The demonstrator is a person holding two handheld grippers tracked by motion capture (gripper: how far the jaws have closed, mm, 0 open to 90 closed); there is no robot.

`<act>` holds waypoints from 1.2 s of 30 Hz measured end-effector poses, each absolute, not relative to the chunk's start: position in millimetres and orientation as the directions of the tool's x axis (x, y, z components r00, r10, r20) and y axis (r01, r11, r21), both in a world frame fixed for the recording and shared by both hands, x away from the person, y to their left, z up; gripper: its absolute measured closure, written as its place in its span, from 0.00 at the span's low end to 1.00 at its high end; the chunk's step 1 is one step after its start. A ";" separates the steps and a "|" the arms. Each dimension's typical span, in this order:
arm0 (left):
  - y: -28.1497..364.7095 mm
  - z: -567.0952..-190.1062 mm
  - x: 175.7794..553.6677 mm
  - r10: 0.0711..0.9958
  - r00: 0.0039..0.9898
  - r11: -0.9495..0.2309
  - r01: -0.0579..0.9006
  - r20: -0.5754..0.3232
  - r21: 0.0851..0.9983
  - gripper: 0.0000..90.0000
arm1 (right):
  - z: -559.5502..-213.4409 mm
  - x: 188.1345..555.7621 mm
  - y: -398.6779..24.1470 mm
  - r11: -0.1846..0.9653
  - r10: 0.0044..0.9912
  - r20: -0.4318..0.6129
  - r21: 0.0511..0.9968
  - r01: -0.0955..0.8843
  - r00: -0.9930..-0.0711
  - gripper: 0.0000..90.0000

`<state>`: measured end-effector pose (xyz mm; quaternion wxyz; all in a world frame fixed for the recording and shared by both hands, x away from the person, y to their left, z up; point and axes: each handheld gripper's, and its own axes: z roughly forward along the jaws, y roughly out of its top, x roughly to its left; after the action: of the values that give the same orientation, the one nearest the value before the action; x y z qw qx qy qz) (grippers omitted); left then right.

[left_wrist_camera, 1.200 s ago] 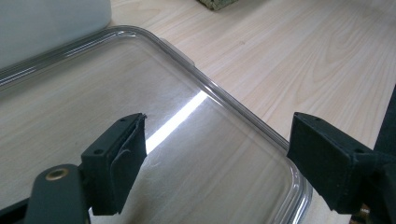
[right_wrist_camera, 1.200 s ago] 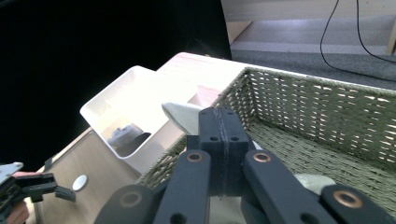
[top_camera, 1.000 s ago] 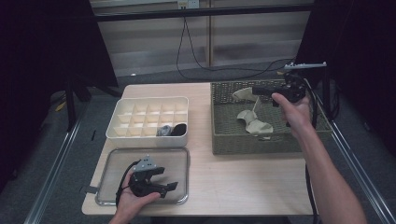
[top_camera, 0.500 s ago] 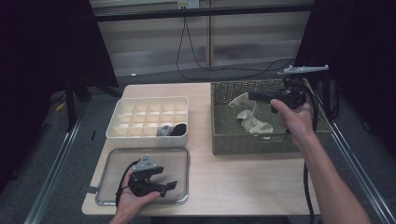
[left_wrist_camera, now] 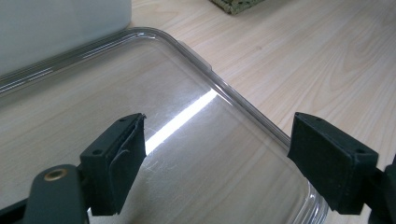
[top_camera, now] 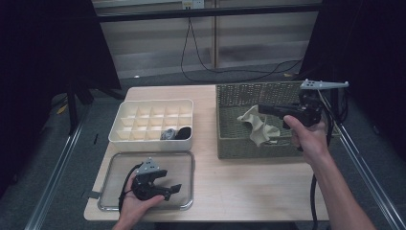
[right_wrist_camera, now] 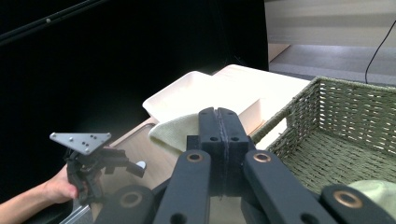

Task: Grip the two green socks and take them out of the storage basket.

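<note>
right gripper [top_camera: 262, 108] clenched on pale cloth [top_camera: 258, 125], lifted over the wicker basket [top_camera: 239, 143], likely bound for the compartment box [top_camera: 152, 120] | left gripper [top_camera: 173, 189] jaws spread wide, empty, resting over the clear lid [left_wrist_camera: 201, 60], seemingly steadying it

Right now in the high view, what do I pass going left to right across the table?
Left gripper over the clear tray → white compartment box → wicker basket → pale cloth → right gripper.
</note>
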<state>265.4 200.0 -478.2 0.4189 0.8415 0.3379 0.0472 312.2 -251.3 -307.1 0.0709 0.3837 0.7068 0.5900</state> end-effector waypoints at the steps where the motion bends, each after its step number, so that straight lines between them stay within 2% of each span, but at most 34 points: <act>1: 199.4 -478.4 265.2 0.608 0.767 -0.419 0.530 -0.206 0.737 0.21 | -305.6 307.0 -251.0 0.010 0.625 0.347 0.892 0.452 -0.699 1.00; 7: 192.6 -476.4 263.9 0.597 0.776 -0.429 0.522 -0.202 0.737 0.21 | -304.0 289.9 -248.1 0.012 0.615 0.344 0.895 0.445 -0.709 1.00; 20: 183.6 -473.6 262.6 0.576 0.789 -0.430 0.515 -0.214 0.742 0.21 | -335.9 275.6 -236.0 0.022 0.575 0.378 0.880 0.475 -0.726 1.00; 36: 155.1 -460.7 255.2 0.488 0.856 -0.475 0.424 -0.169 0.771 0.27 | -373.1 259.7 -228.4 0.057 0.576 0.412 0.842 0.537 -0.706 1.00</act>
<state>255.2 155.1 -460.7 0.4382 0.8579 0.2658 0.0370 259.7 -228.4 -373.1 0.0169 0.3829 0.7268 0.5700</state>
